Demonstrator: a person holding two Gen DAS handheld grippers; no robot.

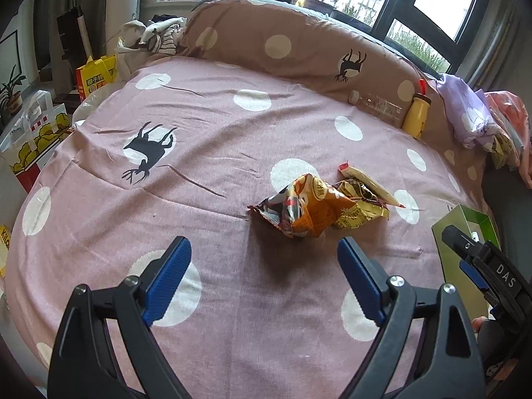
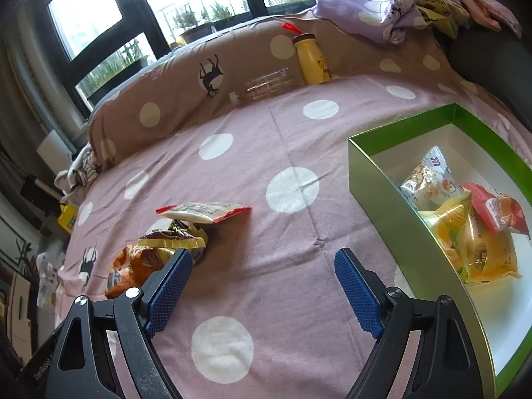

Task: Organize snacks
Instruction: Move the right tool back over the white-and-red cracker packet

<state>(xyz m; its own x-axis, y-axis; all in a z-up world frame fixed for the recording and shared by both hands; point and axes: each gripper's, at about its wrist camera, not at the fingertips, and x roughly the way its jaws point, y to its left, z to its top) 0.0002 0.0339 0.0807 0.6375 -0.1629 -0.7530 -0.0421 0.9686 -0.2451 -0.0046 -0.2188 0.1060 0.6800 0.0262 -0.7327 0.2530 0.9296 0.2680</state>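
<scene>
Crinkly foil is the tricky bit: three snack packets [image 1: 319, 206] sit heaped on the pink bedsheet [image 1: 199, 126], just ahead of our left gripper [image 1: 264, 259]. Both it and the right gripper [image 2: 262, 269] have jaws spread wide, holding nothing. We'd pinch only the orange top packet [image 1: 299, 209] by its bunched middle, then carry it to the green box [image 2: 369, 173].

Three snack packets [image 2: 173, 232] lie loose on the bed [image 2: 292, 249]. Three more packets [image 2: 465, 226] sit in one green box [image 2: 375, 179]. Two bottles: one yellow [image 2: 311, 61], one clear [image 2: 266, 84].
</scene>
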